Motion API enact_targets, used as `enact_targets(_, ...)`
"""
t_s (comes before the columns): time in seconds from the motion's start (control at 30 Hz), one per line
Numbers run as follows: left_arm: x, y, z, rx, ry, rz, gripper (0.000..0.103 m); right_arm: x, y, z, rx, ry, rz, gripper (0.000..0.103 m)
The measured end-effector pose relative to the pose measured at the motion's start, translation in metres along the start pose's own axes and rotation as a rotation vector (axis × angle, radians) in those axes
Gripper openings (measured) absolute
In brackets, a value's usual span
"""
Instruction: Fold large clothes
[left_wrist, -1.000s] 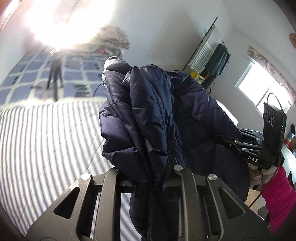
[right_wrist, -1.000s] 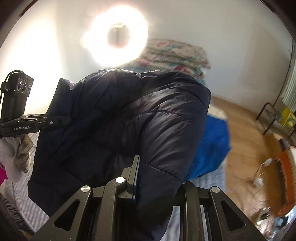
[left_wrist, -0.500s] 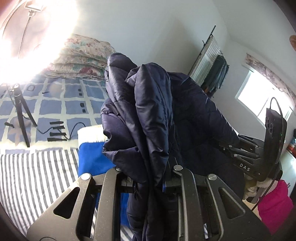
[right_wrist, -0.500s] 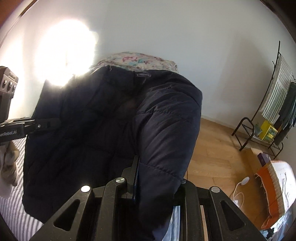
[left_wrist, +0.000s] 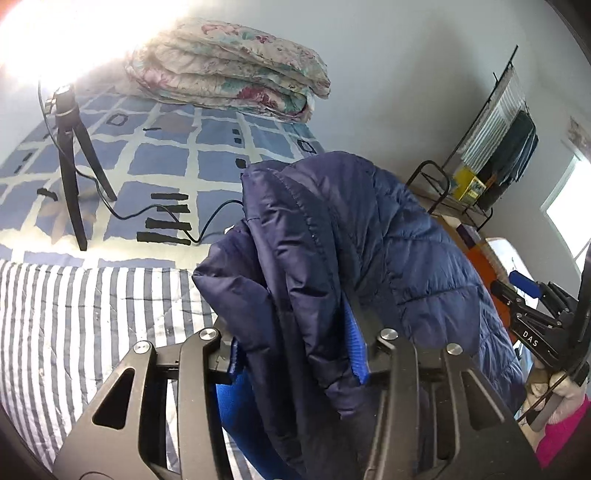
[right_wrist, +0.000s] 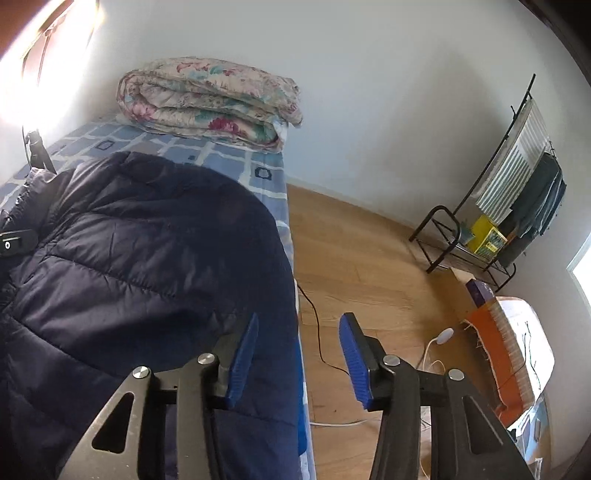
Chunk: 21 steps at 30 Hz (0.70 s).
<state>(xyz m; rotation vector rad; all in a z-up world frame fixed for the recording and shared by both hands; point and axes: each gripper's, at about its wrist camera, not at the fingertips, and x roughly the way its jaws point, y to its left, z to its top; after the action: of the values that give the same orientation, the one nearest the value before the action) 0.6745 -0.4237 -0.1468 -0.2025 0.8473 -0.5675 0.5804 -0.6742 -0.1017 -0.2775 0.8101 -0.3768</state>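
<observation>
Left tongs (left_wrist: 295, 347): spread, puffer jacket (left_wrist: 332, 258) draped between. Right tongs (right_wrist: 297, 360): wide, empty; regrip jacket's edge squarely.

This is a bedroom in a home. A bed (left_wrist: 155, 162) takes up most of the room, covered with a blue-and-white checked sheet and, nearer the camera, a striped cover (left_wrist: 74, 317). At the far end of the bed, against a plain white wall (right_wrist: 369, 92), lies a folded floral quilt (right_wrist: 207, 103). A small black tripod (left_wrist: 72, 155) stands on the bed, with a cable trailing from it over the sheet. Beside the bed the floor (right_wrist: 369, 266) is of wood planks. Across the floor from the bed, by the wall, a black metal rack (right_wrist: 491, 221) holds hanging clothes and a yellow box. A bright window (left_wrist: 565, 206) is beyond the rack.
</observation>
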Motion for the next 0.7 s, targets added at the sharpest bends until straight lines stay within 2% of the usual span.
enact_targets(0.13,-0.006,0.002,0.000,0.008,-0.005,0.002,0.045,-0.007,-0.003,-0.010,0.014,-0.001,0.015,0.046)
enact_targets(0.43,-0.057,-0.013,-0.004,0.064,-0.045,0.033,0.045,-0.047,-0.014,-0.016,0.078,-0.033,0.047,0.046)
enact_targets(0.7,-0.139,-0.048,-0.013,0.161,-0.120,0.010,0.045,-0.116,-0.020,-0.015,0.108,-0.075,0.050,0.047)
